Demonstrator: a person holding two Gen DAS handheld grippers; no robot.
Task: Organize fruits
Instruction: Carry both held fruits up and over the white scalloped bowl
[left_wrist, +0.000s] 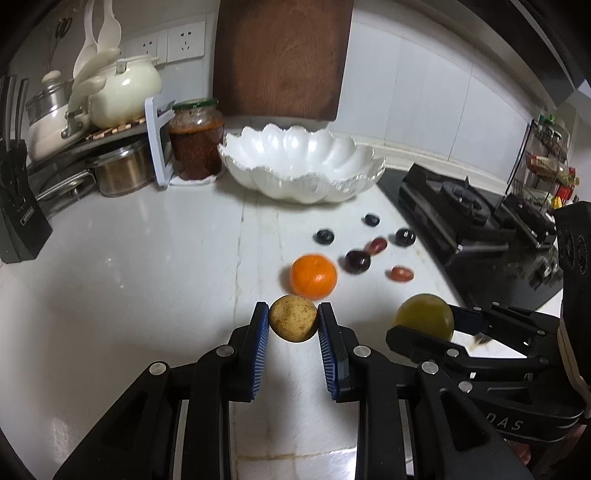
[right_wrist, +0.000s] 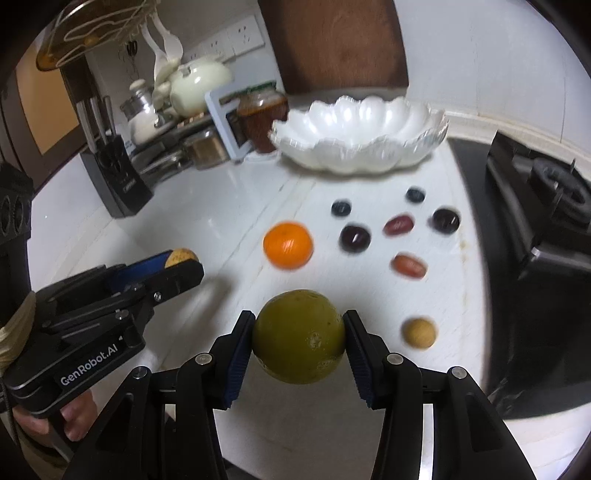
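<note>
Fruits mostly still on desk (left_wrist: 147, 258), in front of white bowl (left_wrist: 303, 166); bowl looks empty, though blur hides detail. Orange (right_wrist: 288, 245), dark and red grapes, one small tan fruit (right_wrist: 418, 332) remain. Left gripper (left_wrist: 293, 323) jaws clamp brown fruit (left_wrist: 293, 323); right gripper (right_wrist: 299, 336) jaws clamp green citrus (right_wrist: 299, 336), both short of bowl.

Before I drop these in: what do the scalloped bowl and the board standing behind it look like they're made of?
The scalloped bowl looks like glazed ceramic or glass with a pearly white gloss; bright highlights run along its lobes. I can't tell which. The board looks like dark brown wood with a matte finish and faint grain.
</note>
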